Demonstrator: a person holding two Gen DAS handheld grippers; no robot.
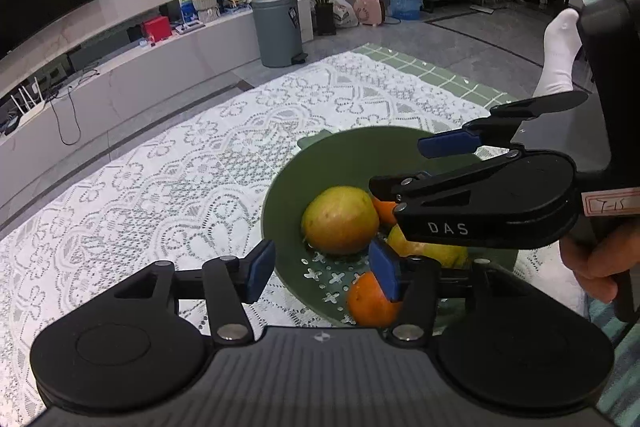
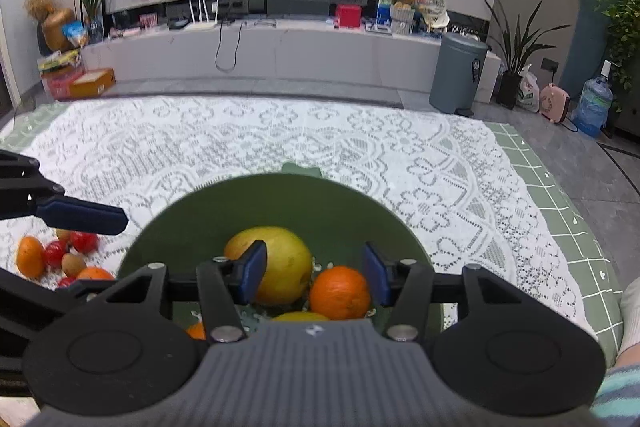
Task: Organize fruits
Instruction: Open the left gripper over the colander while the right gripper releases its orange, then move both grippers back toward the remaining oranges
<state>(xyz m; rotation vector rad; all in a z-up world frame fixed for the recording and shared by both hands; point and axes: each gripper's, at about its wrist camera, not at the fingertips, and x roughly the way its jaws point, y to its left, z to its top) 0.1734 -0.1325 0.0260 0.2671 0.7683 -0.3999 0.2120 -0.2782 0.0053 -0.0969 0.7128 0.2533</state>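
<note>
While the green bowl (image 2: pixel 276 195) sits low in the middle of the frame on the lace cloth (image 2: pixel 280 131), it holds a big yellow fruit (image 2: pixel 280 263) and an orange (image 2: pixel 340 291). Both the right gripper (image 2: pixel 314 273) and left gripper (image 1: pixel 320 267) are wide apart, holding nothing. More small fruits (image 2: pixel 56 255) lie at the lower left.
</note>
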